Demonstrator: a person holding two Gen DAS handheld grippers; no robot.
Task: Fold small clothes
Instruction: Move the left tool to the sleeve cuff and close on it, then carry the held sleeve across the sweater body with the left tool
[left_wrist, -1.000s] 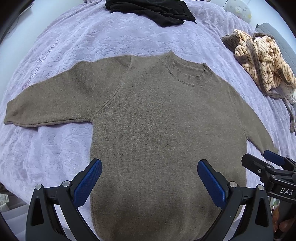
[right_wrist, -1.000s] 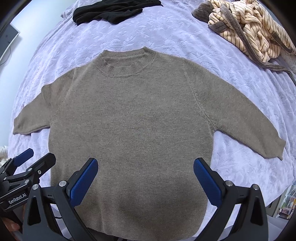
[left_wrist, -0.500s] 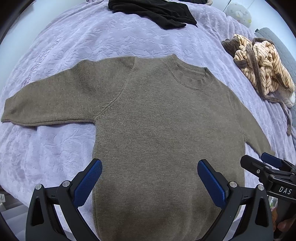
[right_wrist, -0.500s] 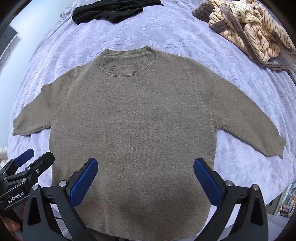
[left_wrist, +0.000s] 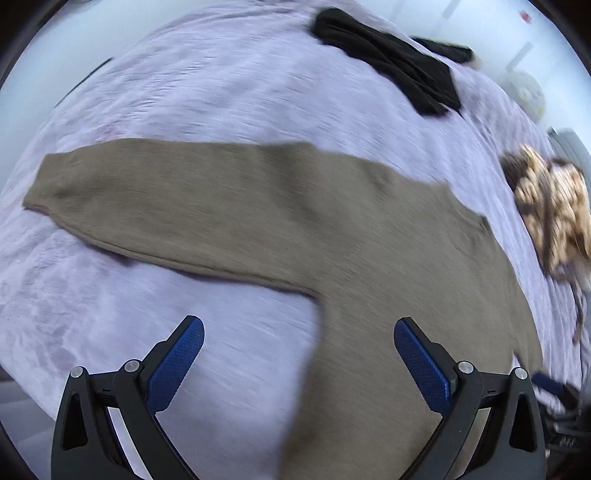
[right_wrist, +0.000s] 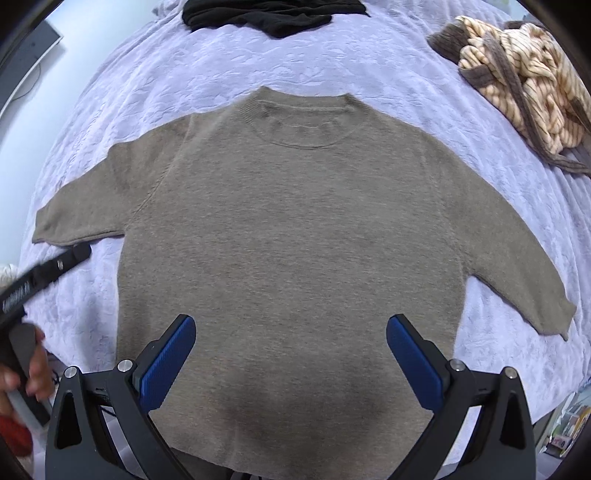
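A taupe knit sweater (right_wrist: 291, 236) lies flat on the lilac bedspread (right_wrist: 192, 70), neck away from me, both sleeves spread out. In the left wrist view the sweater (left_wrist: 258, 218) is blurred, with its left sleeve stretching across the frame. My left gripper (left_wrist: 298, 360) is open and empty, over the bed beside the sweater's left side, below the sleeve. It also shows in the right wrist view (right_wrist: 48, 271) near the left cuff. My right gripper (right_wrist: 291, 356) is open and empty above the sweater's lower body.
A black garment (right_wrist: 273, 14) lies at the far end of the bed. A striped cream and brown garment (right_wrist: 524, 77) is heaped at the far right. The bed's near edge runs just below the sweater's hem.
My left gripper has swung left, off the sweater's body toward the left sleeve; its view is motion-blurred. My right gripper has moved slightly closer over the sweater. Both stay open.
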